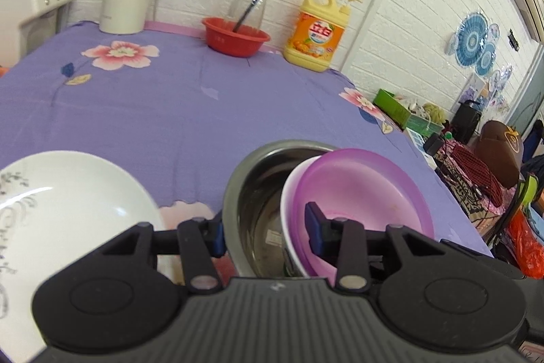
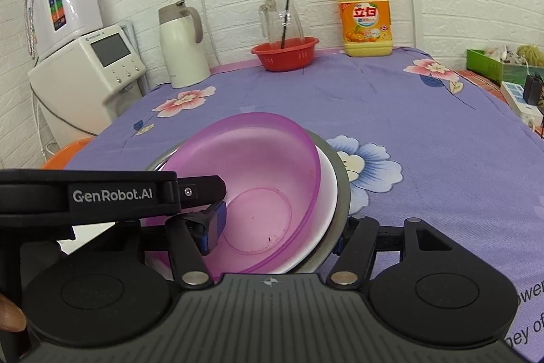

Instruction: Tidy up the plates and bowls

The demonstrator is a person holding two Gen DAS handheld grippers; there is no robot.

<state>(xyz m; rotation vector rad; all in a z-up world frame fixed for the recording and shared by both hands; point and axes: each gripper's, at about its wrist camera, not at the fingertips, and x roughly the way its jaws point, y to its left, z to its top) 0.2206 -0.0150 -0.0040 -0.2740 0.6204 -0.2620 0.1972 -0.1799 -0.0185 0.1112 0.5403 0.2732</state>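
The purple bowl (image 2: 258,189) sits tilted inside a white bowl (image 2: 326,193), and both rest inside the steel bowl (image 1: 258,193) on the purple flowered surface (image 2: 391,97), so the nesting step looks nearly complete; the left claw (image 1: 267,232) is spread, one blue pad outside the steel bowl's near-left wall and the other inside the purple bowl, straddling the stacked rims without visibly pressing them; the right claw (image 2: 275,235) is likewise spread, its left finger down in the purple bowl beside the other tool's tip and its right finger outside the steel rim, and I cannot tell whether either pad touches; a white patterned plate (image 1: 61,213) lies just beside the stack on the left, apart from it; the purple bowl leans up toward the right rather than lying flat, so the next move probably calls for pressing or nudging it level, or closing on the combined rims to carry the stack; closing too hard on thin tilted plastic could flip it out; the red basin (image 2: 285,51), thermos (image 2: 183,46) and detergent jug (image 2: 365,19) stand well apart at the wall.
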